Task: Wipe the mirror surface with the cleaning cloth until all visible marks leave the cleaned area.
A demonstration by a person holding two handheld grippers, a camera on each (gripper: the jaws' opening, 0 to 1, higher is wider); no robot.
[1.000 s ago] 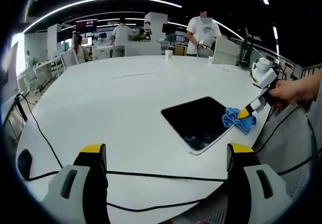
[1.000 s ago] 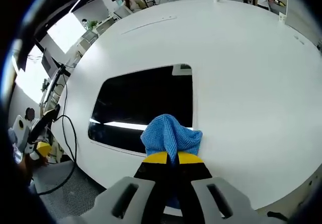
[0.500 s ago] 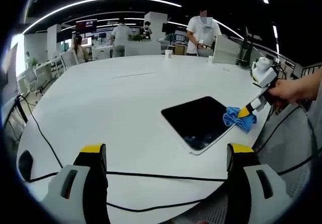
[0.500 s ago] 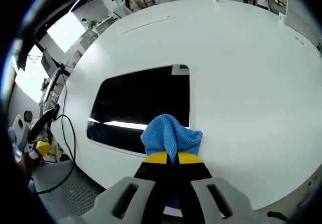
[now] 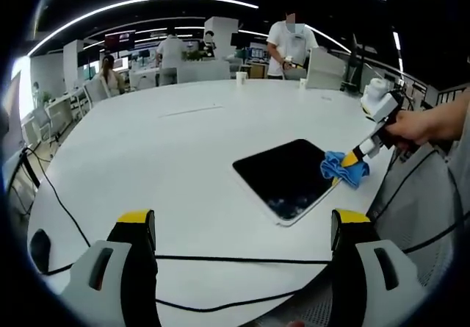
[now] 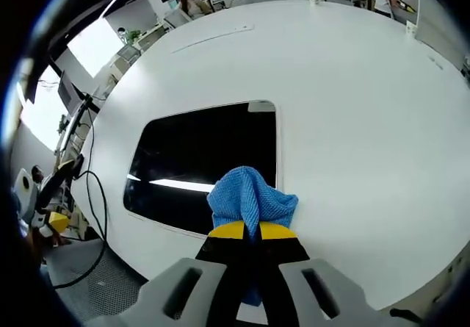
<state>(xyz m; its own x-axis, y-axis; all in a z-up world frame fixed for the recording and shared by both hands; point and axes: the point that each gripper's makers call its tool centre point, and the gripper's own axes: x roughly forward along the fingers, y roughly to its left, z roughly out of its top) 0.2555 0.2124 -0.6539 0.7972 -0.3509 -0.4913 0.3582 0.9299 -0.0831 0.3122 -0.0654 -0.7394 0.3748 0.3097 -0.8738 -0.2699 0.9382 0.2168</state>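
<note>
A dark rectangular mirror (image 5: pixel 285 173) (image 6: pixel 198 158) lies flat on the white round table (image 5: pixel 161 151). A crumpled blue cleaning cloth (image 6: pixel 251 200) (image 5: pixel 342 169) rests on the mirror's edge, and my right gripper (image 6: pixel 250 230) (image 5: pixel 358 153) is shut on it. Pale smudges show on the mirror's near corner (image 5: pixel 283 200) in the left gripper view. My left gripper (image 5: pixel 239 228) hovers open over the table's near edge, well short of the mirror, with nothing between its jaws.
A black cable (image 5: pixel 220 255) crosses the table in front of my left gripper, and another (image 5: pixel 55 187) runs along the left rim. A paper cup (image 5: pixel 240 78) stands at the far edge. People (image 5: pixel 288 44) stand beyond the table. A hand (image 5: pixel 411 127) holds my right gripper.
The right gripper and the cloth have crept slightly further onto the mirror's edge. Both views have shifted a little; the left gripper stays open in place.
</note>
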